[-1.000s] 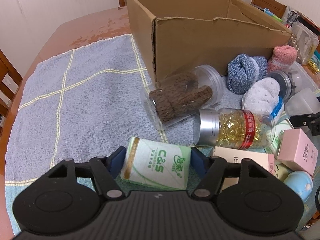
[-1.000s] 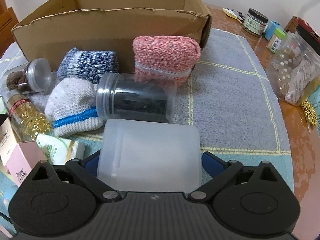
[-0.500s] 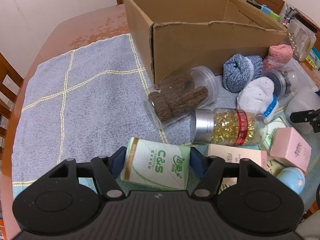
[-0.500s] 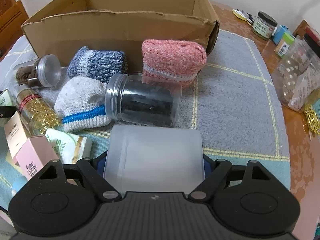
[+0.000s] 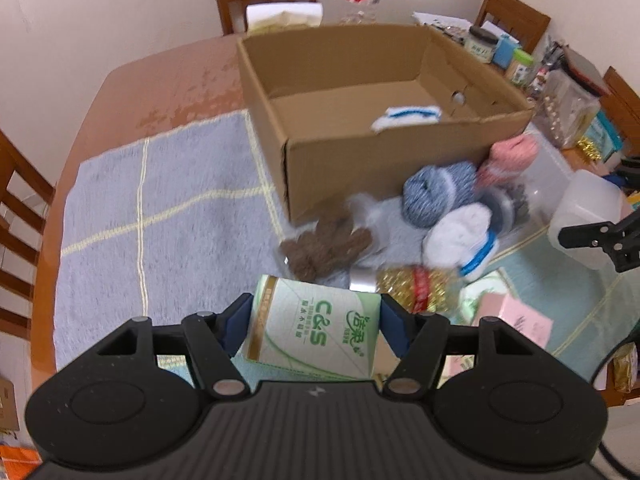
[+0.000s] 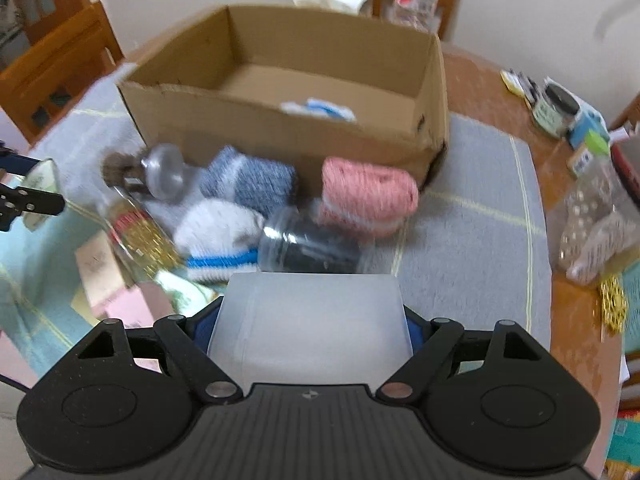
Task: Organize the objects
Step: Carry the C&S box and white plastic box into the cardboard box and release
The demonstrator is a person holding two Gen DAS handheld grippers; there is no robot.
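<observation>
Gripping a green-and-white tissue pack point(image 5: 314, 330) between its blue pads, the left gripper point(image 5: 316, 328) holds it above the clutter; the right gripper point(image 6: 308, 326) clamps a translucent plastic container point(image 6: 310, 326) before the cardboard box point(image 6: 280, 132).

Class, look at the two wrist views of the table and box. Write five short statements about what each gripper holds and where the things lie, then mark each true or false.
1. The left gripper grips a green-and-white tissue pack. True.
2. The right gripper is empty. False: its jaws clamp a translucent white plastic container.
3. The brown cardboard box holds a white sock with blue stripes. True.
4. The pink rolled sock lies inside the box. False: it lies outside, against the front wall.
5. The grey-blue woven mat hangs on a chair. False: it covers the table.
</observation>
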